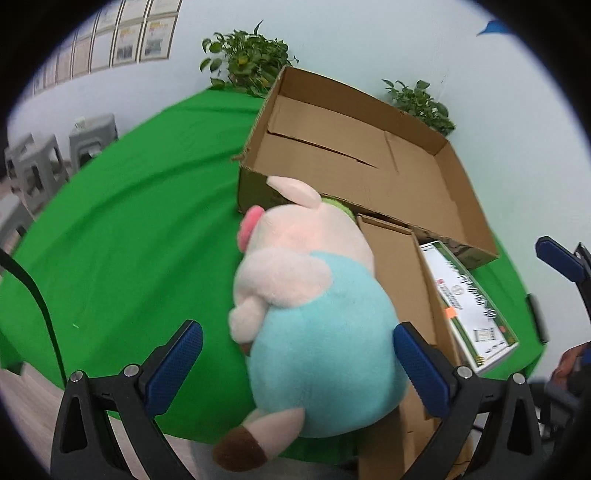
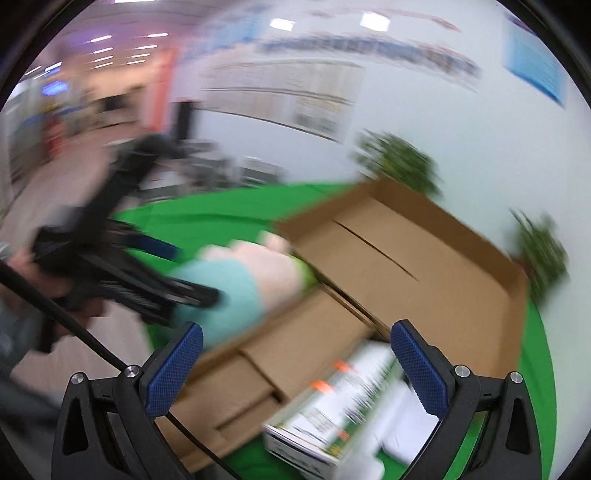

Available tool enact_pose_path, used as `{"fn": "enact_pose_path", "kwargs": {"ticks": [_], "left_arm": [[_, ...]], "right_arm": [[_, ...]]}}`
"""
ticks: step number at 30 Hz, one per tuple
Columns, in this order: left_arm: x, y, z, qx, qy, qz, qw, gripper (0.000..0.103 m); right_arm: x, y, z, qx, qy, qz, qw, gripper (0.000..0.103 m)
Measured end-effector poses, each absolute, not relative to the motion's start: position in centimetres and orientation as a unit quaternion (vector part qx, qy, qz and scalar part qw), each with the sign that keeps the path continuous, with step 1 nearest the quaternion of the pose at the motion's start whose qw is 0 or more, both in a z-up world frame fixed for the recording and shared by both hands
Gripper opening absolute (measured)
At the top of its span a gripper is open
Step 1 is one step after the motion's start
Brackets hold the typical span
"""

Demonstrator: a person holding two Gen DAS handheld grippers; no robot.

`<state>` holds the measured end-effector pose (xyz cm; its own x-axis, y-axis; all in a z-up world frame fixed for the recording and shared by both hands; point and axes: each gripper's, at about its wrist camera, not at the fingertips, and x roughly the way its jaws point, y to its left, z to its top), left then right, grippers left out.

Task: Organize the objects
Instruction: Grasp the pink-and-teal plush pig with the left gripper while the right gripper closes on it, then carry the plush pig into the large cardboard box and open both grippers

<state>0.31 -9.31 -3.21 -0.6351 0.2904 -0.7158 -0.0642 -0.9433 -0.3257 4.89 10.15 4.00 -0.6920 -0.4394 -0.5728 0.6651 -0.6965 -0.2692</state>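
While the left gripper (image 1: 297,363) stands open around the pink-and-blue plush pig (image 1: 310,325) near the desk's (image 1: 129,240) front edge, close both pads squarely on its round body before lifting it into the open brown cardboard box (image 1: 369,162); the right gripper (image 2: 295,369) is open, holding nothing.

A pale, white-blue painted wall (image 1: 369,44) stands behind the bench, which is draped in a bright green cloth (image 1: 129,221). A row of framed paper notices (image 1: 122,37) hangs high on the wall at the left, and two leafy green potted plants (image 1: 247,59) sit against it. Grey plastic stools (image 1: 40,166) stand on the light floor at the left, and rectangular white ceiling lights (image 2: 375,20) glow overhead in the blurred right wrist view.
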Motion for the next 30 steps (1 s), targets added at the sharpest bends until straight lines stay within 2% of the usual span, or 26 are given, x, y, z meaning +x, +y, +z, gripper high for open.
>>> {"fn": "enact_pose_path", "kwargs": {"ticks": [2,4,5,10,13,20,26,30], "left_arm": [[0.3,-9.4,-3.8,-0.416,-0.151,0.890,0.112,0.102],[0.2,-9.6,-4.6,-0.419,-0.177,0.879,0.145,0.093],[0.2,-9.7,-4.9,-0.421,-0.186,0.875,0.152,0.092],[1.1,-10.6,-4.7,-0.414,-0.199,0.872,0.169,0.068],[2.2,-11.1,-4.2,-0.409,-0.185,0.879,0.161,0.063],[4.8,-12.0,-3.5,-0.410,-0.171,0.885,0.143,0.057],[5.1,-12.2,-3.4,-0.405,-0.179,0.886,0.138,0.056],[4.7,-11.7,-3.2,-0.400,-0.174,0.889,0.137,0.054]], "right_arm": [[5.1,9.3,4.6,0.235,0.240,-0.872,0.357,0.102],[4.8,8.9,5.2,0.242,0.213,-0.858,0.400,0.102],[4.5,8.8,5.5,0.249,0.193,-0.851,0.421,0.102],[1.8,7.4,5.8,0.307,0.078,-0.820,0.476,0.102],[-1.3,6.9,4.2,0.374,-0.011,-0.795,0.477,0.102],[-7.0,3.1,-0.2,0.496,-0.081,-0.750,0.429,0.102],[-7.9,0.1,-2.8,0.558,-0.070,-0.727,0.393,0.102],[-7.8,-1.1,-3.7,0.558,-0.058,-0.735,0.380,0.103]]}}
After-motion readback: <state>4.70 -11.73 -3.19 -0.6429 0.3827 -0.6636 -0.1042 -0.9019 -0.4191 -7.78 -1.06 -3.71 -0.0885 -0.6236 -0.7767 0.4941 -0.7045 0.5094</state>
